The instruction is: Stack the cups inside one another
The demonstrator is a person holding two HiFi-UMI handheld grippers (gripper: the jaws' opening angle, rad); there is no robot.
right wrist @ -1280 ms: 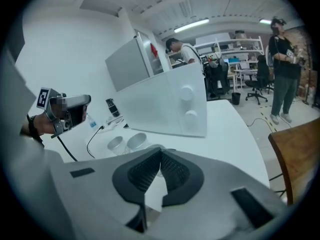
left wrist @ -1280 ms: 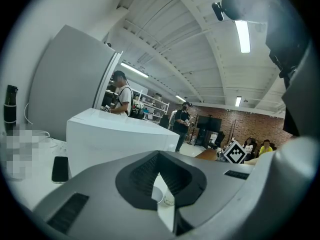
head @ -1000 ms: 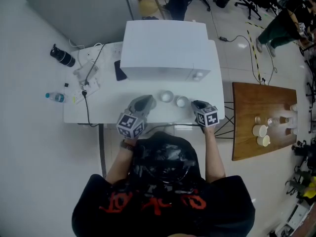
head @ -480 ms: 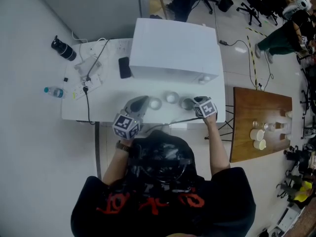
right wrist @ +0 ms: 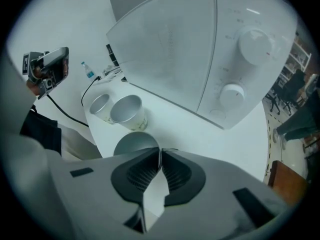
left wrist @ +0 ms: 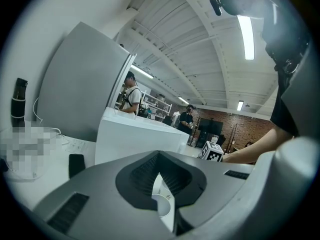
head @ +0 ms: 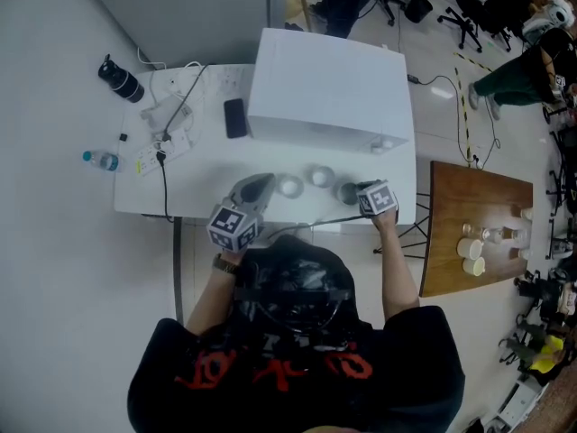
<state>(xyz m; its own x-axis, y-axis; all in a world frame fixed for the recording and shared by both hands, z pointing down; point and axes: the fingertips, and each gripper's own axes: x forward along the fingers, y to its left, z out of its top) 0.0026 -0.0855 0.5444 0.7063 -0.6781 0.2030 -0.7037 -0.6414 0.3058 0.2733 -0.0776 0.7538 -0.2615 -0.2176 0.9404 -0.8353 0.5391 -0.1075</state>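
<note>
Three paper cups sit in a row near the table's front edge. The right cup (head: 347,190) has its rim wall pinched between the jaws of the right gripper (right wrist: 160,151), pads pressed on the thin white wall. The middle cup (right wrist: 127,111) and left cup (right wrist: 100,105) stand upright, touching each other and just beside the held one. None are nested.

The left gripper (left wrist: 159,156) has its jaw tips pressed together with nothing between them. It points at the left cup, whose rim shows through the gap lower down between the pads. In the head view its tip is just beside that cup.

The white table (head: 198,183) also carries a big white appliance (head: 329,79) with two round knobs, behind the cups. A black phone (head: 235,117), a power strip with cable (head: 162,147), a water bottle (head: 101,159) and a black flask (head: 120,79) lie at the left.

To the right stands a wooden side table (head: 469,210) with more cups. The floor is pale and office chairs (head: 469,7) stand at the far end. The left gripper view shows people standing (left wrist: 131,91), a brick wall and ceiling strip lights.
</note>
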